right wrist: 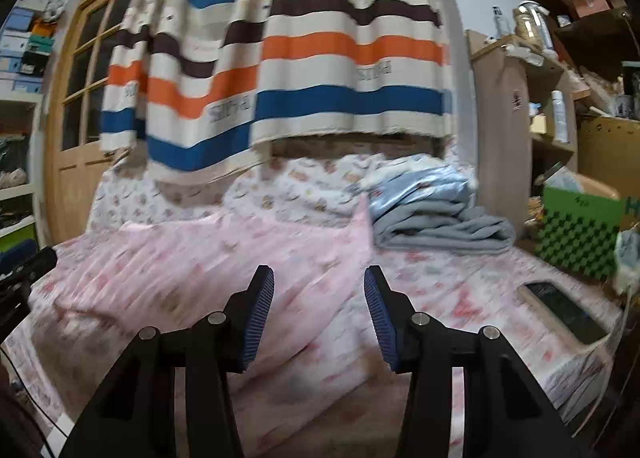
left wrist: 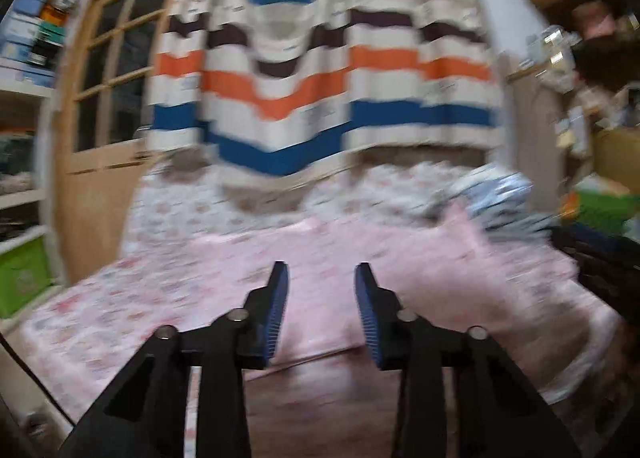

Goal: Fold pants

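- Indoor light was soft and dim, casting no hard shadows.
- The left wrist view was heavily motion-blurred: the striped curtain (left wrist: pixel 320 58) and pink pants (left wrist: pixel 360 258) smeared.
- The right wrist view was sharper, though the bed (right wrist: pixel 500 298) blurred.
- Fisheye distortion bent the door (right wrist: pixel 80 78); the corners were black.

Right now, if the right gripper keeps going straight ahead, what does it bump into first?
Probably the pink pants spread on the bed: the open right gripper points at that cloth. Blur makes depth uncertain.
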The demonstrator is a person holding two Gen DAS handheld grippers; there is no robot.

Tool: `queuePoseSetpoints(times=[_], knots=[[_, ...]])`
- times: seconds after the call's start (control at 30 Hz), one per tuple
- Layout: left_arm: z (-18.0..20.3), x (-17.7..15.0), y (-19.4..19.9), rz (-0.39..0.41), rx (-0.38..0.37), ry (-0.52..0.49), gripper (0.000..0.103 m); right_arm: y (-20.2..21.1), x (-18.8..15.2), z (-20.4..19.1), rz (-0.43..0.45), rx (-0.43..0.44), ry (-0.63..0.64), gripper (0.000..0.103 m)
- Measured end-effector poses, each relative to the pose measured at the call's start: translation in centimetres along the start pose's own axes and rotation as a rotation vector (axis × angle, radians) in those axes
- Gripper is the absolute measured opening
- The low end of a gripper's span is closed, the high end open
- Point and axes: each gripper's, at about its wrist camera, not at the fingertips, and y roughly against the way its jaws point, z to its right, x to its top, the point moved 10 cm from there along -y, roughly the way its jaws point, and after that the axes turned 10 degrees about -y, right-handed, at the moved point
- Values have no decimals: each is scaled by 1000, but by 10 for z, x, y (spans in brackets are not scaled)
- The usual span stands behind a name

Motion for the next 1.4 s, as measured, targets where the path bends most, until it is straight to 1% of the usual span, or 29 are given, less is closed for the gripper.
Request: queuePoseSetpoints(times=[0.07, 0.1, 0.17, 0.23, 0.33, 0.37, 0.4, 0.47, 0.6, 0.67, 0.73, 0.77, 0.83, 0.9, 0.97, 1.03, 1.1, 1.13, 1.17, 1.2, 1.23, 1.27, 1.3, 1.33, 1.37, 1.4], knots=[[26, 12, -1, 29, -63, -33, 29, 4, 22, 13, 33, 9, 7, 48], [39, 16, -2, 36, -97, -47, 25, 6, 32, 20, 46, 17, 1, 48], [64, 19, -5, 28, -170, -61, 25, 8, 48, 33, 59, 26, -17, 48], [86, 16, -9, -6, -238, -77, 25, 10, 63, 49, 67, 25, -47, 48], [121, 0, -15, -86, -356, -138, 23, 8, 71, 66, 81, -4, -68, 48], [131, -6, -18, -111, -372, -169, 22, 5, 71, 70, 69, -1, -80, 48], [136, -10, -20, -126, -365, -191, 20, 2, 69, 72, 51, 13, -98, 48], [143, -18, -27, -162, -355, -218, 20, -7, 64, 71, 0, 75, -138, 48], [150, -34, -44, -242, -373, -208, 20, -25, 62, 74, -46, 152, -179, 48], [154, -40, -49, -259, -371, -209, 20, -35, 67, 77, -41, 161, -175, 48], [157, -42, -49, -254, -364, -215, 21, -49, 72, 78, -43, 166, -154, 48], [160, -43, -48, -253, -368, -223, 21, -60, 75, 80, -52, 165, -160, 48], [164, -46, -49, -262, -372, -245, 23, -76, 77, 80, -95, 196, -196, 48], [168, -50, -51, -278, -365, -272, 28, -105, 76, 74, -173, 249, -213, 48], [170, -50, -51, -265, -338, -299, 29, -133, 72, 69, -235, 250, -178, 48], [169, -50, -51, -266, -326, -298, 29, -172, 66, 67, -319, 243, -167, 48], [169, -50, -53, -272, -317, -291, 29, -206, 60, 60, -411, 285, -184, 48], [170, -50, -53, -272, -307, -298, 29, -221, 60, 57, -439, 291, -180, 48], [171, -50, -53, -270, -301, -308, 27, -232, 61, 53, -456, 295, -166, 48], [171, -50, -53, -269, -292, -316, 19, -247, 65, 48, -468, 296, -144, 48], [169, -51, -54, -270, -275, -322, 18, -260, 68, 41, -487, 303, -128, 48], [169, -51, -54, -267, -278, -320, 18, -276, 67, 36, -533, 317, -135, 48], [169, -51, -54, -271, -283, -315, 18, -290, 65, 34, -584, 296, -151, 48], [168, -50, -55, -276, -288, -303, 17, -301, 61, 33, -614, 261, -147, 48], [166, -49, -55, -282, -295, -287, 17, -316, 55, 32, -643, 188, -77, 47], [165, -49, -56, -287, -300, -272, 17, -325, 50, 34, -649, 121, -9, 47]])
